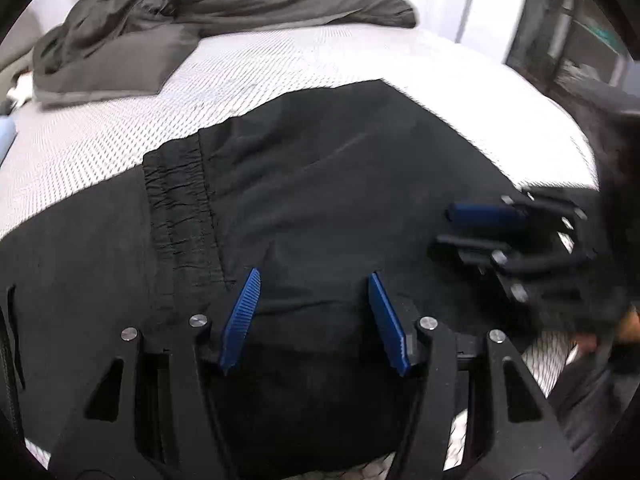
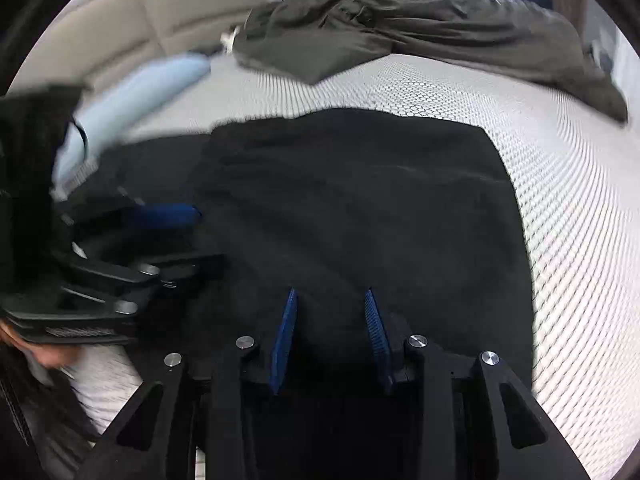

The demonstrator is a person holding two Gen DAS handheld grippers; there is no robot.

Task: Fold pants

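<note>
1. Fingers of the left gripper stand apart at six o'clock in the left wrist view, with nothing between them, poised over the black pants.
2. Fingers of the right gripper are likewise apart and grip nothing, low over the same cloth at six o'clock in the right wrist view.
3. Pants lie flat on the white mattress, already doubled, judging by the gathered waistband at nine o'clock lying atop another layer.
4. Likely step: pressing the fold flat or seeking an edge for a further fold. Take both layers together, lift evenly with both grippers, and keep the far edge at twelve o'clock square.
5. Grey bedding is bunched at twelve o'clock, well apart from the pants; keep the fold clear of it.
</note>
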